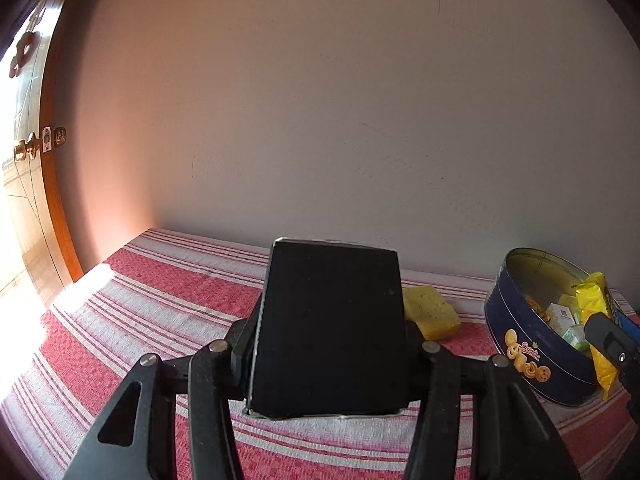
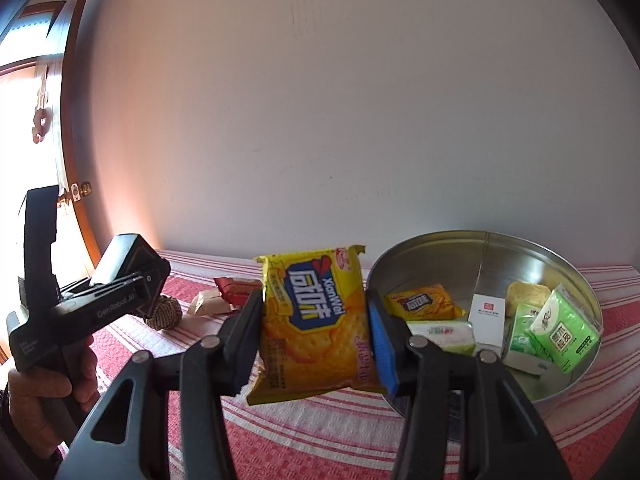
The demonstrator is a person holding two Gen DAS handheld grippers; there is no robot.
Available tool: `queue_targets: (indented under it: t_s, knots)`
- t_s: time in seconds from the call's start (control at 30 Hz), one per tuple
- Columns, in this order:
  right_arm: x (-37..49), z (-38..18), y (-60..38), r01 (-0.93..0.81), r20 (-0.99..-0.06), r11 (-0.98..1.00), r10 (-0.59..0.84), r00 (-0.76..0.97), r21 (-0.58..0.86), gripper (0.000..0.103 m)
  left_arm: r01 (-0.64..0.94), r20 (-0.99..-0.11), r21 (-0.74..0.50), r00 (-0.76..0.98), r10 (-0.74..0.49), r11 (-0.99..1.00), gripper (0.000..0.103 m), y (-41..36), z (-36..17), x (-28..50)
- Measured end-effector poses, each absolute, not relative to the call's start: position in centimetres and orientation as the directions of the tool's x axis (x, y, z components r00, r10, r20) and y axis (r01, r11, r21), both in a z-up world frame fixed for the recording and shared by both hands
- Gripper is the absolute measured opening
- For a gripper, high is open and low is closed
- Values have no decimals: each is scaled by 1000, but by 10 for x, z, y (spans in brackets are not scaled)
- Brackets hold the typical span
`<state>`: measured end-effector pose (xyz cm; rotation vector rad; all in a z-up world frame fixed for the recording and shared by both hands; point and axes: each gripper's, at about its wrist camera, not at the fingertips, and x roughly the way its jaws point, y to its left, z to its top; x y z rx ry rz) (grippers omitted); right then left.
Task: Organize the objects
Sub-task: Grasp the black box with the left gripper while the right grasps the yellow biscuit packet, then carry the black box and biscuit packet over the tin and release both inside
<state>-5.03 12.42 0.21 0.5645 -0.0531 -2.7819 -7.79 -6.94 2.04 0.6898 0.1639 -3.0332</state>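
- Tool one, my right tool (image 2: pixel 316 336), is squeezed tight on a yellow cracker pack (image 2: pixel 316 320) in the middle of the frame, up off the striped worktop (image 2: pixel 320 432).
- My left tool (image 1: pixel 330 332) is squeezed on a black box (image 1: pixel 328 328), low in the middle of its frame.
- The round tin (image 2: pixel 460 256) at the lower right already has snacks and tissue packs inside.
- I think the putting-away step is on. Next I should move the pack right, over the tin, then let go.
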Motion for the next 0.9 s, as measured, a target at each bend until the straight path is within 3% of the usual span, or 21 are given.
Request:
queue_targets:
  t_s: [0.9]
  knots:
    - [-38,7,192,209,-398,-973,-229,-888,93,50,-2,-468,-76,-883,37,-997,53,26,-1,-50]
